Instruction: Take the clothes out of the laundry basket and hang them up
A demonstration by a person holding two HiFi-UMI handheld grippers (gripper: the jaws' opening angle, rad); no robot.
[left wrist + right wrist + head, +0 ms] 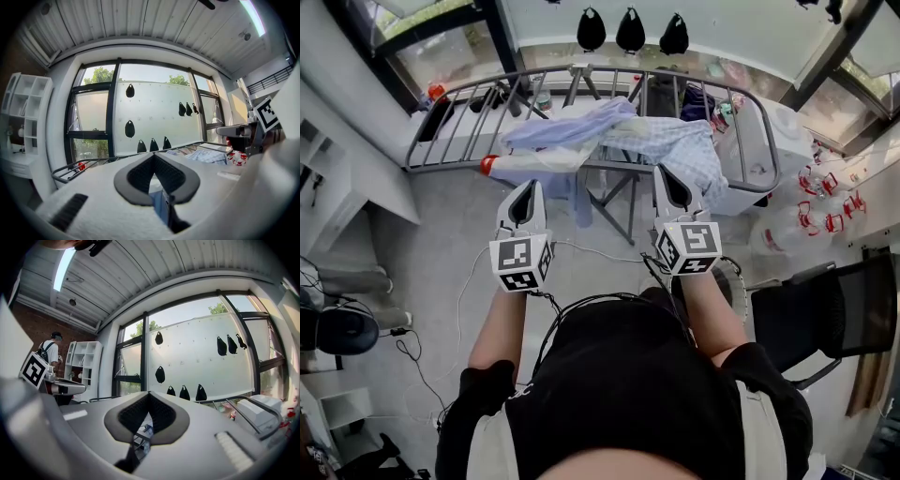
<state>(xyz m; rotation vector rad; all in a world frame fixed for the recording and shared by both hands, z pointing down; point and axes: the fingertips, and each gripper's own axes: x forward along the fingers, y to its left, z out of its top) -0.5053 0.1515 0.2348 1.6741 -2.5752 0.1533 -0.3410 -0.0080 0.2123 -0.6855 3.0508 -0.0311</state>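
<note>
In the head view a grey metal drying rack (455,127) spans the top. A pale lavender shirt (572,127) and a light blue checked shirt (680,145) lie draped over its bars. My left gripper (528,187) is held just short of the rack's near rail, shut and empty. My right gripper (667,172) is shut too, with nothing in it, and its tip is at the hanging edge of the checked shirt. The left gripper view shows shut jaws (153,157) and the checked shirt (206,156) beyond. The right gripper view shows shut jaws (149,394).
A white bin-like container (750,155) stands right of the rack. A black office chair (825,319) is at the right and white shelving (328,178) at the left. Cables (469,281) trail on the floor. Black pouches (630,30) hang on the window. A person (49,352) stands far off.
</note>
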